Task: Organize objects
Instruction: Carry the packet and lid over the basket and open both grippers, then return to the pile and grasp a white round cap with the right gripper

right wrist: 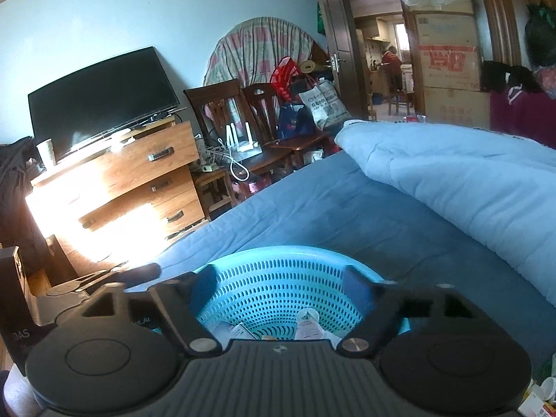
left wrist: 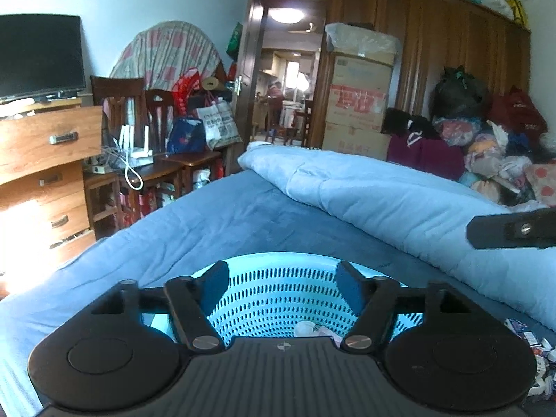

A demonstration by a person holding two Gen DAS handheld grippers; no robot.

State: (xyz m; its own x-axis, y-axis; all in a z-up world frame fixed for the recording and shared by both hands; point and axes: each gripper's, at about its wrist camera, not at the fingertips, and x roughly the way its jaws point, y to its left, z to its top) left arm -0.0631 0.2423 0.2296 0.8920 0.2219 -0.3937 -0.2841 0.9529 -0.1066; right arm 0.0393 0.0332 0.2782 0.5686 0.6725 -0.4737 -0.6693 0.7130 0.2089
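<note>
A light blue perforated basket [left wrist: 283, 299] sits on the blue bed, straight in front of both grippers; it also shows in the right wrist view [right wrist: 278, 285]. Small white packets [right wrist: 307, 326] lie in its bottom. My left gripper [left wrist: 283, 274] is open and empty above the basket's near rim. My right gripper [right wrist: 279, 276] is open and empty over the same basket. A finger of the right gripper [left wrist: 510, 231] shows at the right edge of the left wrist view. More small packets [left wrist: 535, 354] lie on the bed to the right; they also show in the right wrist view [right wrist: 542, 399].
A folded pale blue quilt [left wrist: 399, 201] lies across the bed behind the basket. A wooden dresser [right wrist: 118, 187] with a TV [right wrist: 100, 100] stands at the left. Chairs and bags [left wrist: 166, 128] crowd the far end. Boxes [left wrist: 358, 104] and clothes piles [left wrist: 486, 146] stand at the right.
</note>
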